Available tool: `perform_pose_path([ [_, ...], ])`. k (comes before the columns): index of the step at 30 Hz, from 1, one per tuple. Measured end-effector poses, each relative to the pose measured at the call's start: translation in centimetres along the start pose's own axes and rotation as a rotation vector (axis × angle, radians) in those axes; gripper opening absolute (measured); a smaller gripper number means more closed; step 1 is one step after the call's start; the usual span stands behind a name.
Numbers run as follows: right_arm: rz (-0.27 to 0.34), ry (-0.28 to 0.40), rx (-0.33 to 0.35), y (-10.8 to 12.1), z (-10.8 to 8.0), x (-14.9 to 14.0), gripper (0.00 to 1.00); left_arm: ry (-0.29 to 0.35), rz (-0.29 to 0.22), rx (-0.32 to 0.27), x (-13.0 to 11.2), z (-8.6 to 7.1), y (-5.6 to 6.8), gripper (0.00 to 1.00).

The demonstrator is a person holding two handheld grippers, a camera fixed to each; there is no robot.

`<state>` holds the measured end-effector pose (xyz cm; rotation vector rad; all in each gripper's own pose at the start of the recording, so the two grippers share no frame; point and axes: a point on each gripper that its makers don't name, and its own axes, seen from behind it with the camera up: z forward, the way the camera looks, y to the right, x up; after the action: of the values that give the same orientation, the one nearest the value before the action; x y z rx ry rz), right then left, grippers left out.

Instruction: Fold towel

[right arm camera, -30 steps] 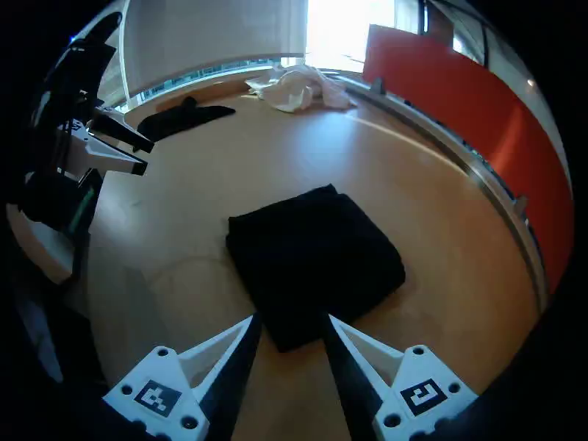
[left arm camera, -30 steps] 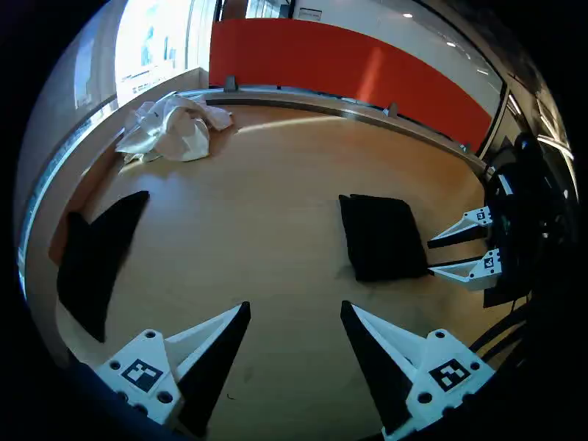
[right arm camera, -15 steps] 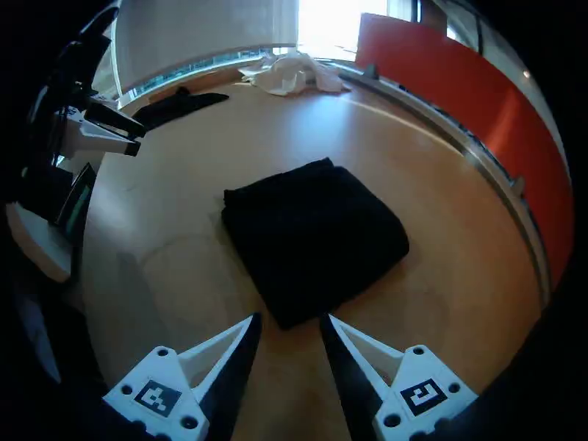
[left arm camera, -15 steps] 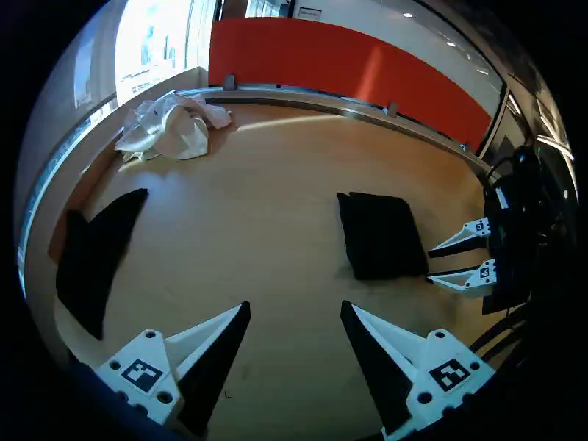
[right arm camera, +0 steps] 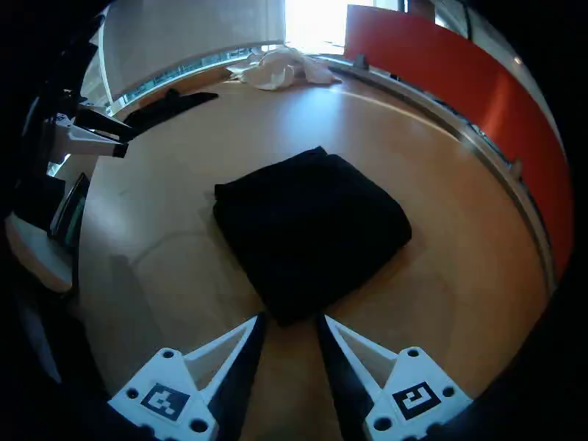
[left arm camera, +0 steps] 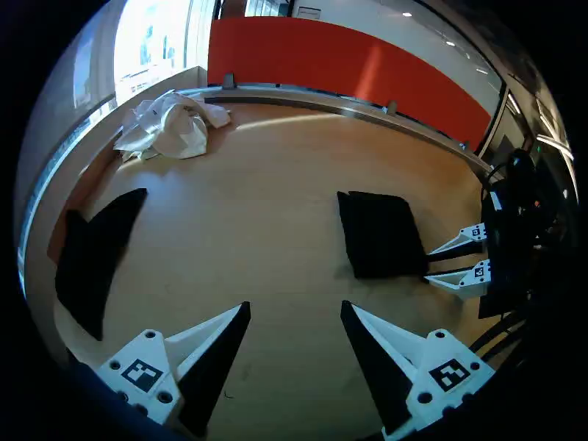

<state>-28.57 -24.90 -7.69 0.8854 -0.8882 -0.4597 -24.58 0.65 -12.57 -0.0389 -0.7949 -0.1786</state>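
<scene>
Folded black towel (right arm camera: 312,231) lies flat on the wooden table (right arm camera: 456,242), its near corner just ahead of the right gripper (right arm camera: 290,320), whose marker-tagged fingers stand apart, empty. Left gripper (left arm camera: 294,305) hovers well aside, fingers spread, holding nothing.

Black towel (right arm camera: 312,228), red wall panel (left arm camera: 345,62)

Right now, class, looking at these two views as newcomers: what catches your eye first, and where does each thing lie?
The folded black towel lies in the middle of the pale wooden table, its near corner just ahead of the open fingers of the right gripper. A bright red panel runs along the table's far edge, and a crumpled white cloth sits heaped in the far corner by the window.
</scene>
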Motion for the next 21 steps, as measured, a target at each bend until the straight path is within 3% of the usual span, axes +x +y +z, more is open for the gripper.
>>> perform_pose_path([
  [11, 0.032, 0.011, 0.003, -0.13, 0.02, -0.06, 0.1, 0.0, 0.004, 0.001, 0.11, -0.04, 0.03, 0.91],
  [21, 0.023, 0.027, -0.011, 0.39, -0.53, 0.75, 0.04, 0.0, 0.006, -0.003, 0.08, -0.01, 0.15, 0.91],
])
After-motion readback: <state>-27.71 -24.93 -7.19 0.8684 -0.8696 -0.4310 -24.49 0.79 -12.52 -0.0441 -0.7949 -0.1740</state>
